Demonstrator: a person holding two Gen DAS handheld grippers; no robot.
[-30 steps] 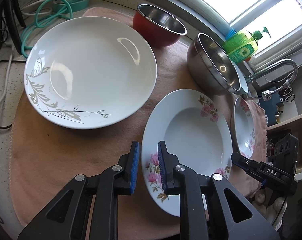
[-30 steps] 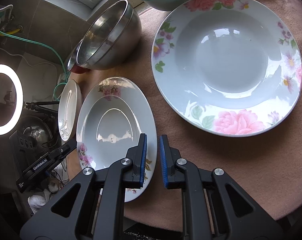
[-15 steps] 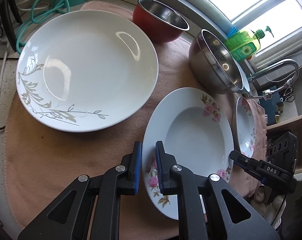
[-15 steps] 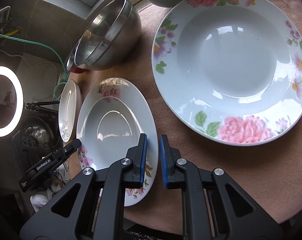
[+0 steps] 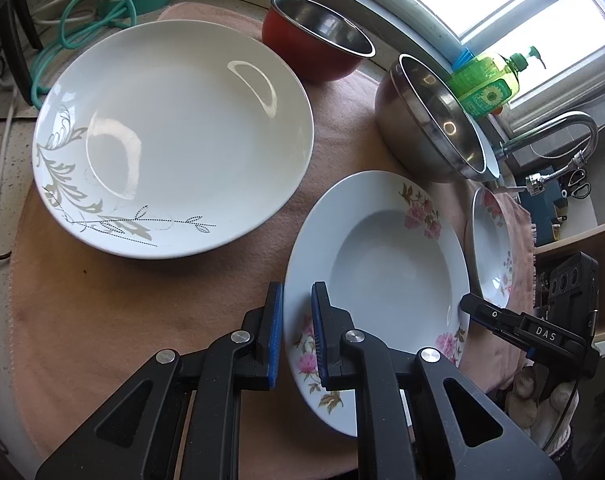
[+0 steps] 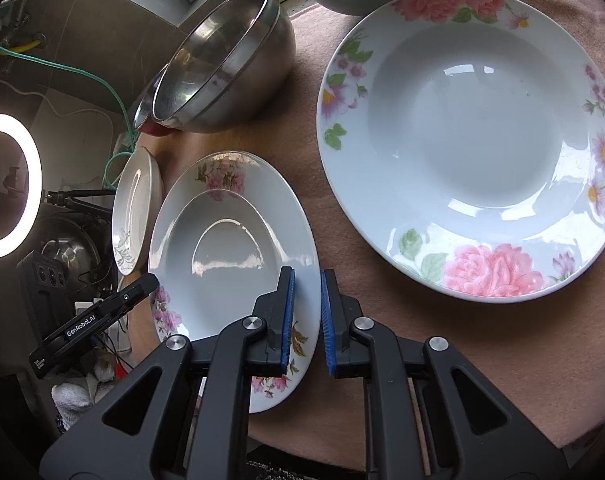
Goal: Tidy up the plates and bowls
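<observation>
Small white deep plate with pink flower rim | lower centre-right of left view, on pink cloth | both grippers clamped on opposite rim edges: left gripper, right gripper | large pink-rose plate lies upper right of right view | writing: "DAS", "GenRobot.AI"
</observation>
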